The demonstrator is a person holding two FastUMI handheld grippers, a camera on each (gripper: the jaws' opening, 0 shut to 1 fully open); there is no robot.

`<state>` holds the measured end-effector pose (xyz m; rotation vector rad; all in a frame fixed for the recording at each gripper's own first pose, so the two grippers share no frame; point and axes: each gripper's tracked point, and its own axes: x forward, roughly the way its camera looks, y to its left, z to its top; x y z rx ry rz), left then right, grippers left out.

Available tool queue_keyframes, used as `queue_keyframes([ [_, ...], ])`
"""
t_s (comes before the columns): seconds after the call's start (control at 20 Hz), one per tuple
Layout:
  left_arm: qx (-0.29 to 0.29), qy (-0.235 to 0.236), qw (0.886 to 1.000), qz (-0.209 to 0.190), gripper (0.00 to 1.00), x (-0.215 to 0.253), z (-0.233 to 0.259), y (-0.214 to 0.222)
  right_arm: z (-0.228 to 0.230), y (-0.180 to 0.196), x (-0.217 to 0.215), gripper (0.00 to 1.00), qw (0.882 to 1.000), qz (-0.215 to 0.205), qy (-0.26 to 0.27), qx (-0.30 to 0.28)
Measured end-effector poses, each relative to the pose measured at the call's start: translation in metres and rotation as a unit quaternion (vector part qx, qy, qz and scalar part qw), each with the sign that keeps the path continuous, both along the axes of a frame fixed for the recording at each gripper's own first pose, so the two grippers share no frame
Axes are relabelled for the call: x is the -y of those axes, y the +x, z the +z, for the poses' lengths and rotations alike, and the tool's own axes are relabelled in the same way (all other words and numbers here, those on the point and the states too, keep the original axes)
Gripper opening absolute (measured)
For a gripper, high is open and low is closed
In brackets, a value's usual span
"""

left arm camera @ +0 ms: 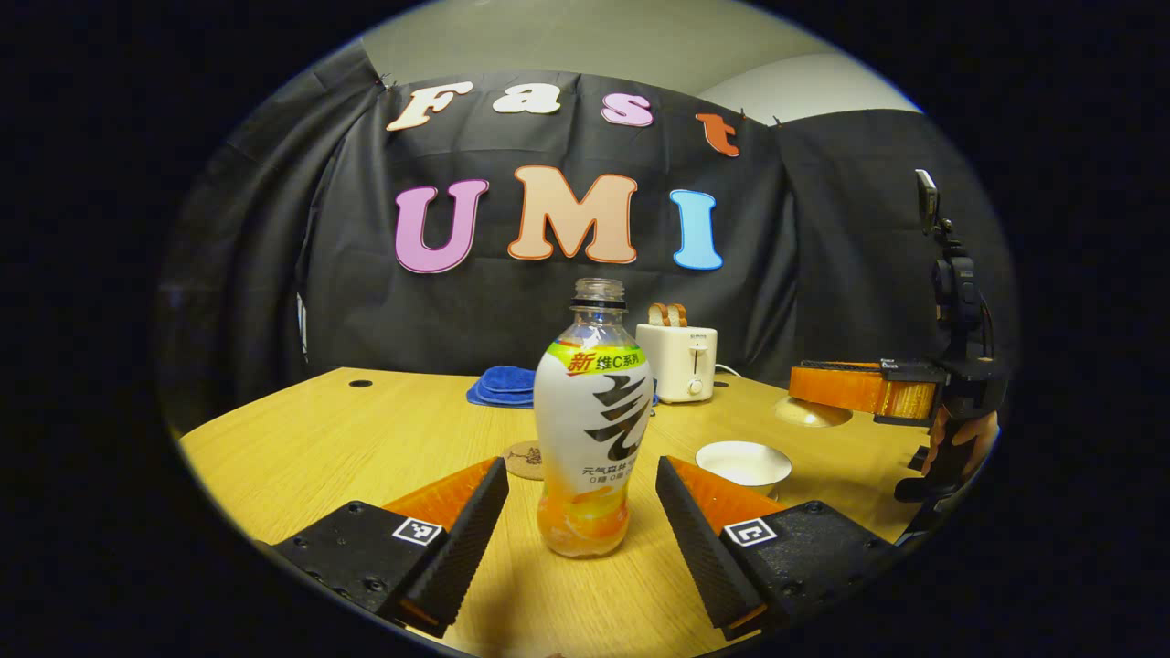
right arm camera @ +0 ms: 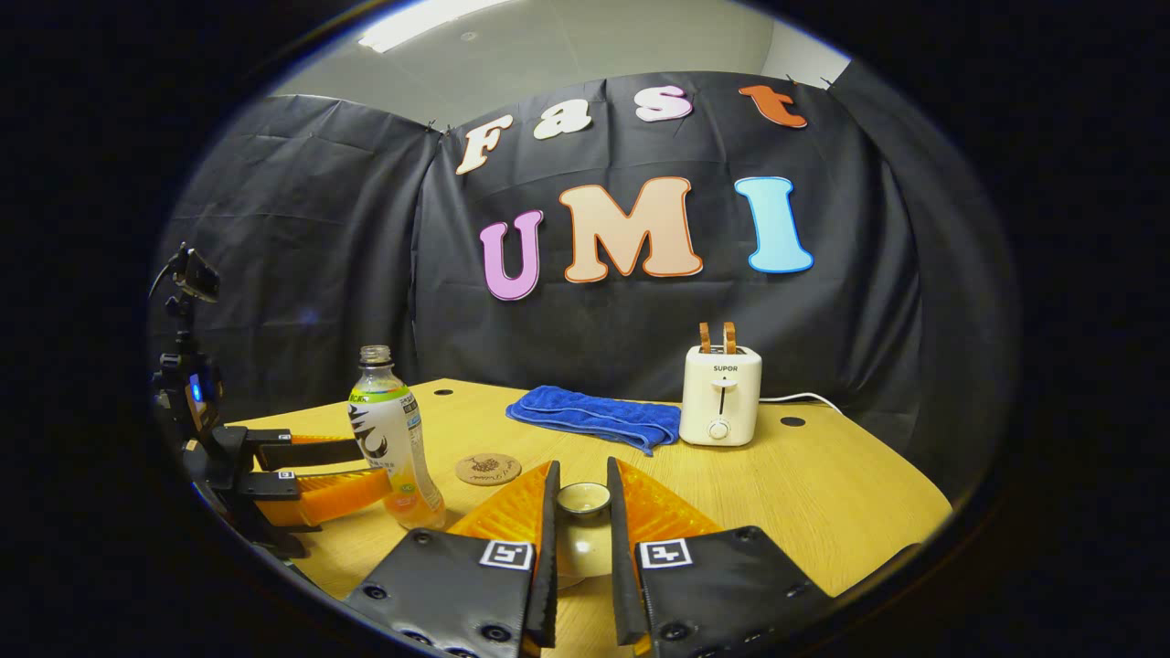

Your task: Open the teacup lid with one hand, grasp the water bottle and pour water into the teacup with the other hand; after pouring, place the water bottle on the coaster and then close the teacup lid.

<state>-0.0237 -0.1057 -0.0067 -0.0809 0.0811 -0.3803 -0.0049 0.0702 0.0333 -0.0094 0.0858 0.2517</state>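
On the wooden table point(right arm camera: 823, 493), bottle point(right arm camera: 395, 448) stands upright.

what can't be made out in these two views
- Water level in the teacup: in the left gripper view the angle is too low to tell whether it holds any.
- Coaster: in the left gripper view its right part is hidden behind the water bottle.
- Teacup lid: in the right gripper view its sides and lower edge are hidden by the fingers of the right gripper, shut on it.
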Motion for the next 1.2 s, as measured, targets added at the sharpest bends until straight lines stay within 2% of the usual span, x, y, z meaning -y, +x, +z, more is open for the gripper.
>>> queue_keyframes([
  [0.1,-0.002,0.002,1.000,-0.002,0.94,0.004,0.000,0.004,0.002,-0.002,0.004,0.27,1.000,-0.003,0.001,0.003],
  [0.35,-0.001,0.022,1.000,0.000,0.87,0.010,-0.003,0.017,0.003,-0.004,0.015,0.28,1.000,-0.010,0.005,0.006],
  [0.4,-0.004,0.025,1.000,0.000,0.82,0.011,-0.004,0.018,0.002,-0.005,0.017,0.28,1.000,-0.011,0.005,0.006],
  [0.55,-0.008,0.030,0.999,0.008,0.77,0.009,-0.006,0.027,0.000,-0.006,0.022,0.28,1.000,-0.014,0.007,0.004],
  [0.7,-0.008,0.036,0.999,0.010,0.65,0.009,-0.007,0.027,-0.001,-0.010,0.029,0.29,1.000,-0.019,0.008,0.004],
  [0.85,-0.004,0.050,0.999,0.016,0.59,0.008,-0.008,0.030,-0.004,-0.010,0.037,0.28,1.000,-0.026,0.008,0.001],
  [0.9,-0.004,0.060,0.998,0.019,0.55,0.007,-0.007,0.030,-0.005,-0.010,0.040,0.29,1.000,-0.028,0.008,-0.001],
  [1.2,0.035,0.168,0.984,0.050,0.54,-0.005,0.009,0.047,-0.004,-0.012,0.055,0.29,0.999,-0.041,0.014,0.002],
])
